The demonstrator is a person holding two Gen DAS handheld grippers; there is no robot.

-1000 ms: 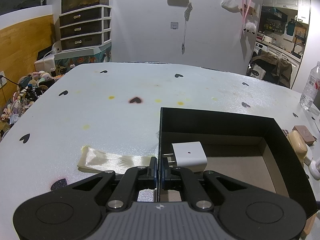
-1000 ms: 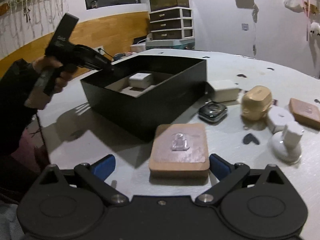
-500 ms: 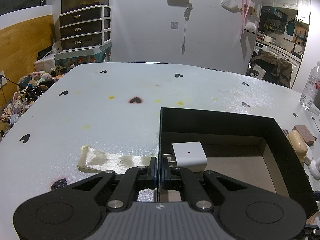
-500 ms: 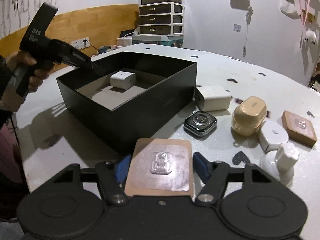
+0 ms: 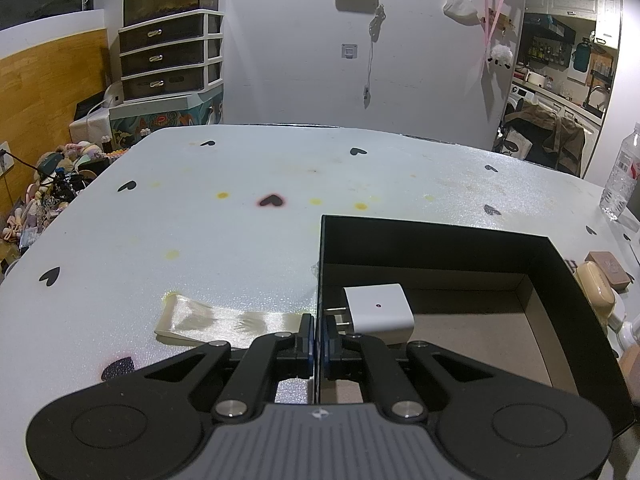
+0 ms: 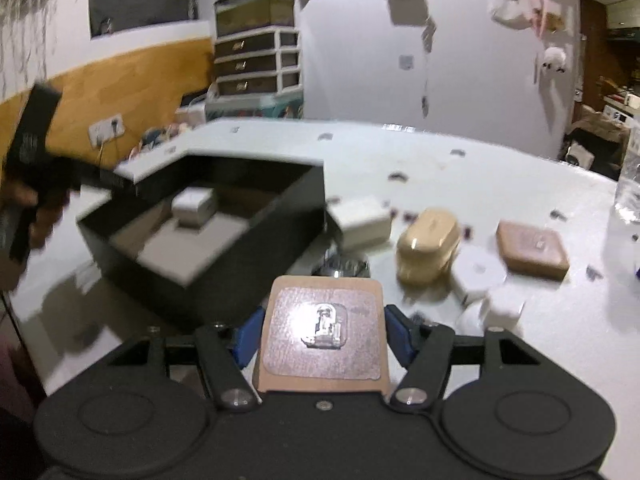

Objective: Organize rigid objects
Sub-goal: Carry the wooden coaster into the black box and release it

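A black open box [image 5: 440, 236] stands on the white table, with a white charger [image 5: 378, 312] inside it. My left gripper [image 5: 318, 340] is shut on the box's near left wall. In the right wrist view the box [image 6: 248, 280] and the charger [image 6: 194, 206] lie left of centre, and a person's hand [image 6: 24, 216] holds the left gripper at the box's far corner. My right gripper [image 6: 324, 332] is shut on a square wooden block [image 6: 324, 304] with a clear hook on top. The block hangs above the table, near the box's front wall.
Right of the box lie a second white charger [image 6: 364, 224], a smartwatch [image 6: 344, 266], a beige case [image 6: 430, 244], a white round piece [image 6: 478, 276] and another wooden block [image 6: 532, 246]. A water bottle [image 6: 630, 184] stands far right. A clear strip [image 5: 216, 320] lies left of the box.
My right gripper closed on the wooden block and lifted it off the table; its view has tilted up. The left gripper and the box have not moved.
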